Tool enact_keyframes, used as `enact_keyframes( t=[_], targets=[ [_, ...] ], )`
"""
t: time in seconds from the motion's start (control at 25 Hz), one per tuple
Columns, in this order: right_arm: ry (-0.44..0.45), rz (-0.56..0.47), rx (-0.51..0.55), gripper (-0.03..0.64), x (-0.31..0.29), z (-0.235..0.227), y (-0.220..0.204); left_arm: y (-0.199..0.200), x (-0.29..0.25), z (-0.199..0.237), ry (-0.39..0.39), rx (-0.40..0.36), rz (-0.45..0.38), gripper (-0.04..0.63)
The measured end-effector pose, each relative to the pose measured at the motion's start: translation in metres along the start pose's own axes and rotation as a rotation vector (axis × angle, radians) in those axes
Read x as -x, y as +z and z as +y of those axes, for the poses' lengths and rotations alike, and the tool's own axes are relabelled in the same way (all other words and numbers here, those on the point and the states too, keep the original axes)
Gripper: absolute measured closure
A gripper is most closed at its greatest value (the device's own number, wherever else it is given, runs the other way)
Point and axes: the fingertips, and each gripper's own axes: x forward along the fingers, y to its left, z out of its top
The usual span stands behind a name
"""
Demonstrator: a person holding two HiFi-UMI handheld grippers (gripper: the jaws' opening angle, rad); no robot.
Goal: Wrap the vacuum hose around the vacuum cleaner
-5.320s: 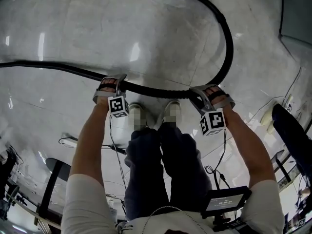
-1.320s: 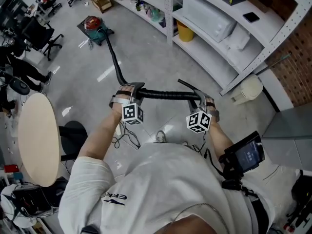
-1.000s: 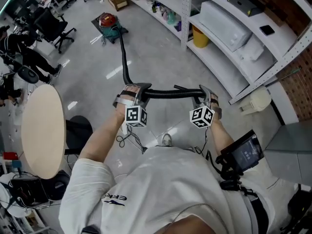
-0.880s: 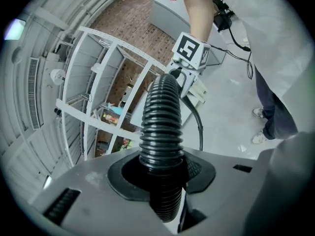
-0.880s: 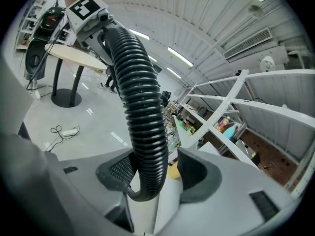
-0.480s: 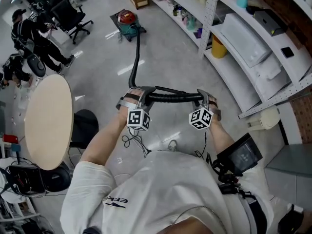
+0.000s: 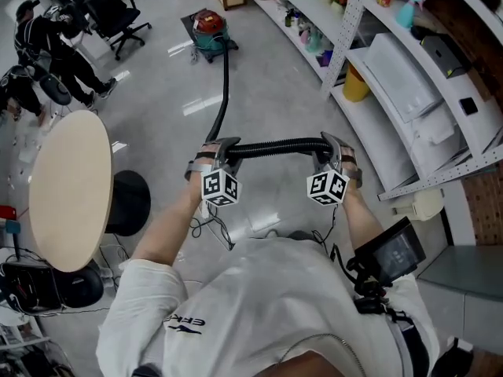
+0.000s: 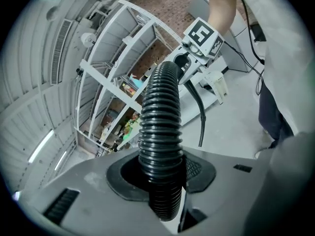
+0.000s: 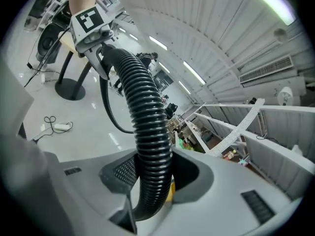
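I grip the black hose (image 7: 275,146) with 2 claws: my left claw (image 7: 222,149) is clamped partway open on it; my right claw (image 7: 328,144) has just been closing around it. The vacuum cleaner (image 7: 208,26) sits well apart.

head view steeply down, gripper views close — hose (image 7: 275,146) shared

Workshop room: glossy grey floor, shelving, one round table.
Pale polished floor (image 7: 267,85) with light glare; white metal shelving racks (image 7: 409,61) run from 12 to 3 o'clock, brick wall (image 7: 486,199) behind at 3; round beige table (image 7: 67,187) on black pedestal base (image 7: 130,203) at 9; black office chairs (image 7: 118,10) at 11; ceiling light strips (image 9: 194,73) overhead.
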Motion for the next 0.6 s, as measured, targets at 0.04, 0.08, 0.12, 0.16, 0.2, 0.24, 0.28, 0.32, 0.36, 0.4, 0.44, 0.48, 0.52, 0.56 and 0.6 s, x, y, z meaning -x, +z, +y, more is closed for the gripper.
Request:
enact_keyframes(
  t=[0.04, 0.08, 0.12, 0.16, 0.2, 0.24, 0.28, 0.32, 0.36, 0.4, 0.44, 0.48, 0.52, 0.56, 0.6],
  targets=[
    [-0.008, 0.0, 0.017, 0.446, -0.003, -0.004, 0.004, -0.004, -0.003, 0.001, 0.007, 0.021, 0.004, 0.468],
    [-0.017, 0.0, 0.032, 0.446, -0.007, -0.01, 0.007, -0.007, -0.007, 0.004, 0.014, 0.041, 0.007, 0.468],
    [-0.026, 0.0, 0.046, 0.446, -0.012, -0.015, 0.01, -0.009, -0.011, 0.006, 0.021, 0.058, 0.009, 0.468],
    [-0.032, 0.001, 0.057, 0.446, -0.016, -0.02, 0.012, -0.011, -0.016, 0.009, 0.026, 0.077, 0.013, 0.468],
    [-0.036, 0.0, 0.065, 0.446, -0.02, -0.024, 0.015, -0.013, -0.019, 0.01, 0.031, 0.098, 0.017, 0.468],
    [-0.038, -0.002, 0.071, 0.446, -0.024, -0.027, 0.016, -0.015, -0.024, 0.012, 0.035, 0.119, 0.022, 0.468],
    [-0.039, -0.005, 0.075, 0.446, -0.029, -0.031, 0.017, -0.017, -0.029, 0.014, 0.039, 0.139, 0.026, 0.468],
    [-0.041, -0.01, 0.079, 0.446, -0.036, -0.036, 0.018, -0.017, -0.035, 0.018, 0.045, 0.155, 0.03, 0.468],
    [-0.042, -0.016, 0.082, 0.446, -0.043, -0.042, 0.019, -0.018, -0.041, 0.021, 0.051, 0.169, 0.033, 0.468],
    [-0.041, -0.024, 0.086, 0.446, -0.05, -0.047, 0.02, -0.02, -0.048, 0.025, 0.056, 0.183, 0.038, 0.468],
    [-0.038, -0.034, 0.091, 0.446, -0.059, -0.051, 0.022, -0.022, -0.055, 0.029, 0.062, 0.198, 0.044, 0.468],
    [-0.034, -0.045, 0.096, 0.446, -0.068, -0.056, 0.023, -0.023, -0.062, 0.033, 0.068, 0.214, 0.052, 0.468],
    [-0.028, -0.056, 0.099, 0.446, -0.077, -0.061, 0.024, -0.025, -0.069, 0.037, 0.072, 0.232, 0.061, 0.468],
    [-0.021, -0.068, 0.102, 0.446, -0.086, -0.065, 0.024, -0.027, -0.077, 0.041, 0.076, 0.251, 0.071, 0.468],
    [-0.013, -0.08, 0.104, 0.446, -0.096, -0.069, 0.025, -0.03, -0.084, 0.045, 0.079, 0.269, 0.081, 0.468]
  ],
)
